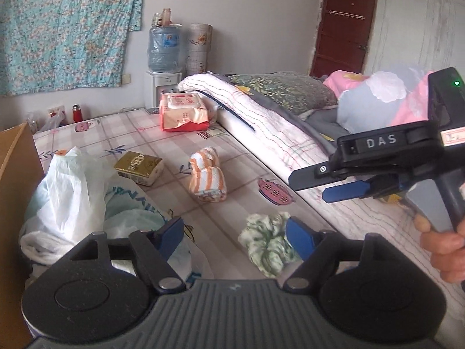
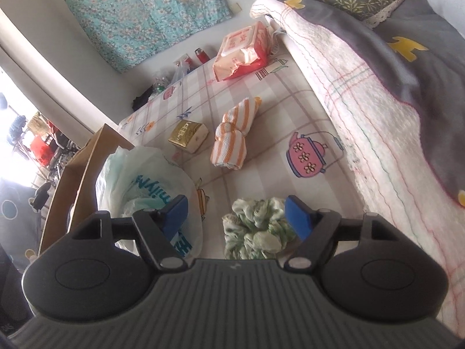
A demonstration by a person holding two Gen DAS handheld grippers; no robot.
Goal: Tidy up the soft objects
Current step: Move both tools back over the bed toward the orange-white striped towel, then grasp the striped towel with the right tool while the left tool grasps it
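Observation:
A crumpled green-and-white cloth [image 1: 268, 242] [image 2: 257, 228] lies on the checked bed sheet [image 1: 232, 203], close in front of both grippers. A rolled orange-striped towel [image 1: 207, 174] [image 2: 234, 136] lies farther out, with a gold tissue pack [image 1: 139, 167] [image 2: 188, 136] to its left and a red-and-white wipes pack [image 1: 183, 112] [image 2: 241, 53] beyond. My left gripper [image 1: 235, 237] is open and empty above the sheet; the cloth touches its right pad. My right gripper [image 2: 237, 218] is open and empty over the cloth; it also shows in the left wrist view [image 1: 314, 187], held at the right.
A white plastic bag [image 1: 72, 192] [image 2: 151, 192] sits open at the left beside a cardboard box [image 1: 14, 180] [image 2: 84, 163]. A folded white quilt [image 1: 261, 133] [image 2: 363, 101] and pillows [image 1: 284, 87] rise along the right. A water dispenser [image 1: 164, 58] stands by the far wall.

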